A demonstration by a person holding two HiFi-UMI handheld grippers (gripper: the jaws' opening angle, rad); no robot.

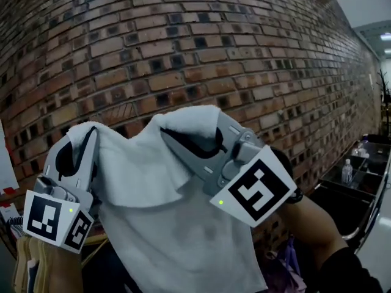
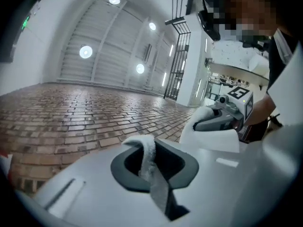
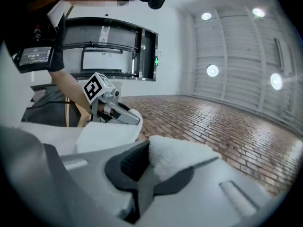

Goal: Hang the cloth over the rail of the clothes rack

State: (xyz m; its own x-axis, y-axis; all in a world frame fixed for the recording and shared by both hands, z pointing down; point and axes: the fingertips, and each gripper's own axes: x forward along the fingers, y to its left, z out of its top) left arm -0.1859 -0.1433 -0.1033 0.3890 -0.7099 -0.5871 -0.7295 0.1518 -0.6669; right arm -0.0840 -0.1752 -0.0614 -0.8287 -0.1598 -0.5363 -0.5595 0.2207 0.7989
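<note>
Left hand-held gripper is clenched on a thin folded corner of the white cloth, and right hand-held gripper is clamped tight on a thicker tuft of the other top corner. Both are raised in front of the head camera, roughly level and near each other. The cloth's top edge runs left to right between them and sags a little in the middle, while the rest hangs straight down between the two arms, lower hem out of frame. So the long axis to lay across a rail is that left-right top edge, and each gripper has an end. The rail itself I can't pick out in any view. Just below the left gripper at the frame corner sit tan hanging items, maybe on the rack but can't tell; if so the rail lies down and left, left hand nearer. Judgement: the next move needs the cloth carried forward and lowered so the span drops over a bar, keeping the edge taut to avoid bunching. There is open air ahead of the grippers, with a brick wall beyond. A dark trolley with a bottle is well apart at far right
</note>
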